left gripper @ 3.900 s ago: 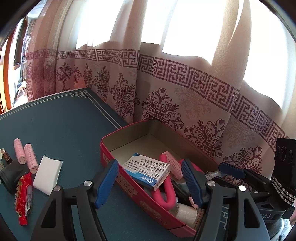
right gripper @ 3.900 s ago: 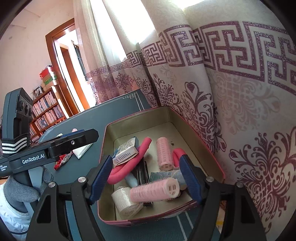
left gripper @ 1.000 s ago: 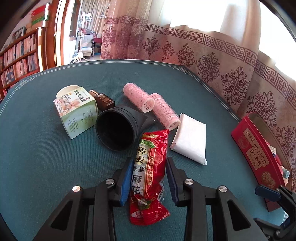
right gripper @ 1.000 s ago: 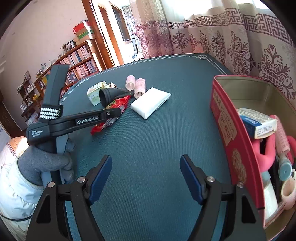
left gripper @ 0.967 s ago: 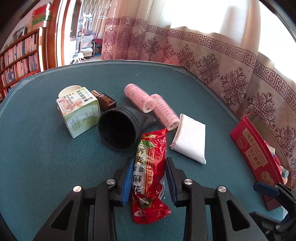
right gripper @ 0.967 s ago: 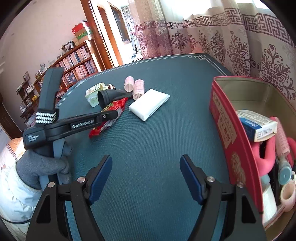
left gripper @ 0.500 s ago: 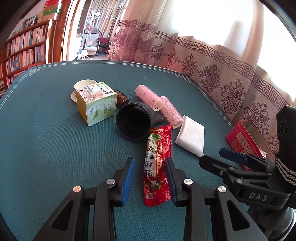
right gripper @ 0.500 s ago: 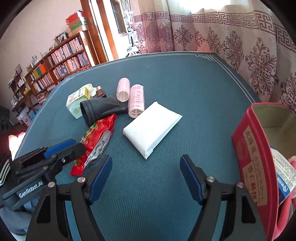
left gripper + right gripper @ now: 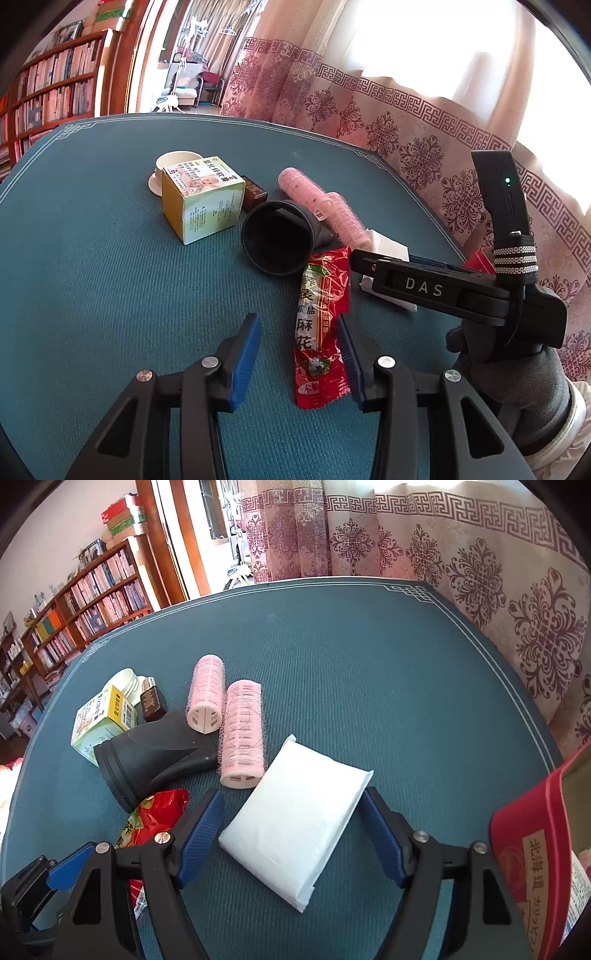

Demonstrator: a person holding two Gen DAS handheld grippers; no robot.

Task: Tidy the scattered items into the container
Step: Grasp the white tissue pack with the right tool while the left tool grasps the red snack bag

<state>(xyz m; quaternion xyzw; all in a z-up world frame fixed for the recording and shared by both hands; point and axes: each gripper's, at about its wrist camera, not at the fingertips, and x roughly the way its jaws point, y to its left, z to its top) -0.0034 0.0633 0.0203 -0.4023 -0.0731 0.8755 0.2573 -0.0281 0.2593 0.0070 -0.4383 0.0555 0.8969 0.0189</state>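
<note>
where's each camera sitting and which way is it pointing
Left wrist: on the left gripper, angled down at the red snack packet between its open fingers; the right gripper's side and a gloved hand show.
Right wrist: on the right gripper, angled down at the white packet between its open fingers; a left fingertip shows.
Shared: snack packet, black funnel, pink rollers, carton.
</note>
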